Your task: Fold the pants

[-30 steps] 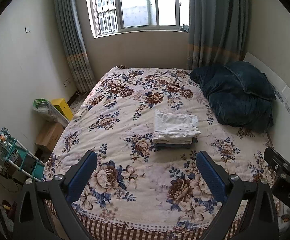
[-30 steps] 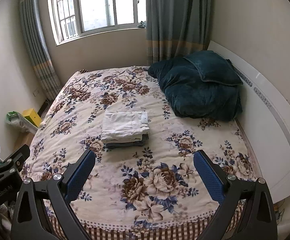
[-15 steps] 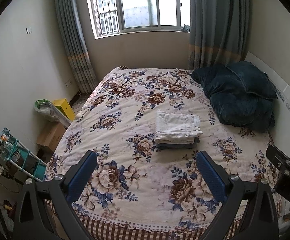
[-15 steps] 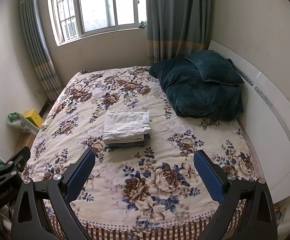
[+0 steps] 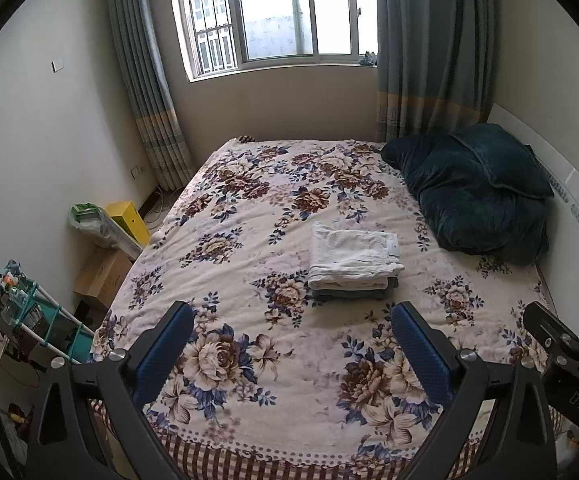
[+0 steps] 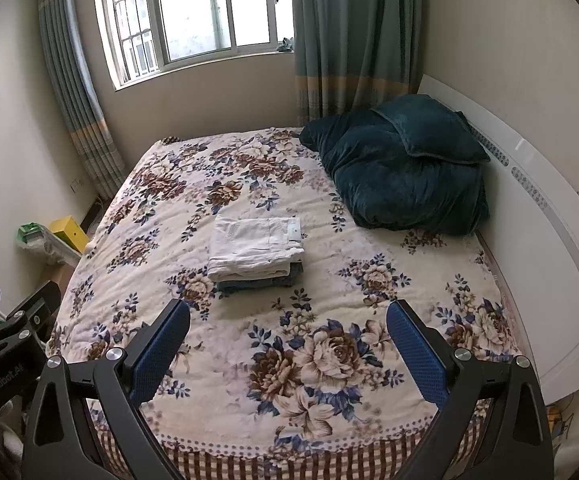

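A pair of white pants (image 5: 353, 250), folded into a neat rectangle, is seen lying on top of a darker folded garment (image 5: 351, 286), grey-blue in tone, and the small stack is placed near the middle of a bed (image 5: 249, 216) covered by a floral spread. The left gripper (image 5: 289, 344) is held above the foot end of the bed, its blue-padded jaws spread wide apart with nothing between them; the stack is seen well beyond the fingertips, untouched. The right gripper (image 6: 287, 342) is held likewise over the foot end, its jaws also set wide apart and empty, and the same stack (image 6: 255, 246) is viewed ahead of it and slightly to the left. Each gripper is caught at the edge of the other's view, so the two are shown side by side. A dark teal quilt (image 5: 477, 196) with a matching pillow on top is heaped at the head end of the bed, against a white headboard (image 6: 549, 240), apart from the folded stack. A window (image 5: 281, 12) flanked by grey-blue curtains (image 5: 429, 48) is set in the far wall. On the floor beside the bed a yellow box (image 5: 129, 220), a cardboard carton (image 5: 101, 276) and a teal rack (image 5: 37, 320) are seen.
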`<control>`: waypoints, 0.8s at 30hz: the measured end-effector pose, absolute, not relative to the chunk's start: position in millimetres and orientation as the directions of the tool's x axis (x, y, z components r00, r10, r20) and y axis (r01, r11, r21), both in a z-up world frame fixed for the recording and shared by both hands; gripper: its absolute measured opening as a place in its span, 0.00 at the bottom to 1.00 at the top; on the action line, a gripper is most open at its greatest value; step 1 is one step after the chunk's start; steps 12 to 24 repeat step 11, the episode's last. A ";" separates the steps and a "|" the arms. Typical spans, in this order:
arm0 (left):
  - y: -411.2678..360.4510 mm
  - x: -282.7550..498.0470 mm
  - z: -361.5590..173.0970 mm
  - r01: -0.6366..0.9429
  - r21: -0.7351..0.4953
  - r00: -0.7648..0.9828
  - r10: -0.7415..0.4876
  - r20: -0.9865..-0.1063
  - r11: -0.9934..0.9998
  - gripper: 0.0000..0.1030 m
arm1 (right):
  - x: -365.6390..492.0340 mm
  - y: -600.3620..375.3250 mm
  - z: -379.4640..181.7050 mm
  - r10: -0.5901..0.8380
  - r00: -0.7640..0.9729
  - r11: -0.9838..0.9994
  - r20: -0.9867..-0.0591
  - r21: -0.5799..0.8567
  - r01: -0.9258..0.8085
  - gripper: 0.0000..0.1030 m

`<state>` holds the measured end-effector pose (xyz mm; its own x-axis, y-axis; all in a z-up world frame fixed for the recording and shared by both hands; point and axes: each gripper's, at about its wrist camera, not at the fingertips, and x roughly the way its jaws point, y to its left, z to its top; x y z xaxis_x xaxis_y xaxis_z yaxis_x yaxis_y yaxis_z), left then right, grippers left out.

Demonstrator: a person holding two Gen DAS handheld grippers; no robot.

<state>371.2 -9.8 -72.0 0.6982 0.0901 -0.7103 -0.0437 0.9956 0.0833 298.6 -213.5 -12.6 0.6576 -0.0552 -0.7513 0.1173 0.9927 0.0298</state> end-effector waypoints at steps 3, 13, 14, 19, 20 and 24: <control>-10.0 370.2 -73.0 -0.039 0.079 0.698 0.084 -0.711 0.996 0.98 | 298.0 -214.9 -12.7 -0.053 0.657 0.992 -0.752 0.034 0.119 0.98; -10.0 368.9 -73.6 -0.047 0.082 0.702 0.091 -0.707 0.996 0.98 | 298.2 -216.0 -11.2 -0.052 0.660 0.992 -0.750 0.034 0.117 0.98; -10.0 368.9 -73.6 -0.047 0.082 0.702 0.091 -0.707 0.996 0.98 | 298.2 -216.0 -11.2 -0.052 0.660 0.992 -0.750 0.034 0.117 0.98; -10.0 368.9 -73.6 -0.047 0.082 0.702 0.091 -0.707 0.996 0.98 | 298.2 -216.0 -11.2 -0.052 0.660 0.992 -0.750 0.034 0.117 0.98; -10.0 368.9 -73.6 -0.047 0.082 0.702 0.091 -0.707 0.996 0.98 | 298.2 -216.0 -11.2 -0.052 0.660 0.992 -0.750 0.034 0.117 0.98; -10.0 368.9 -73.6 -0.047 0.082 0.702 0.091 -0.707 0.996 0.98 | 298.2 -216.0 -11.2 -0.052 0.660 0.992 -0.750 0.034 0.117 0.98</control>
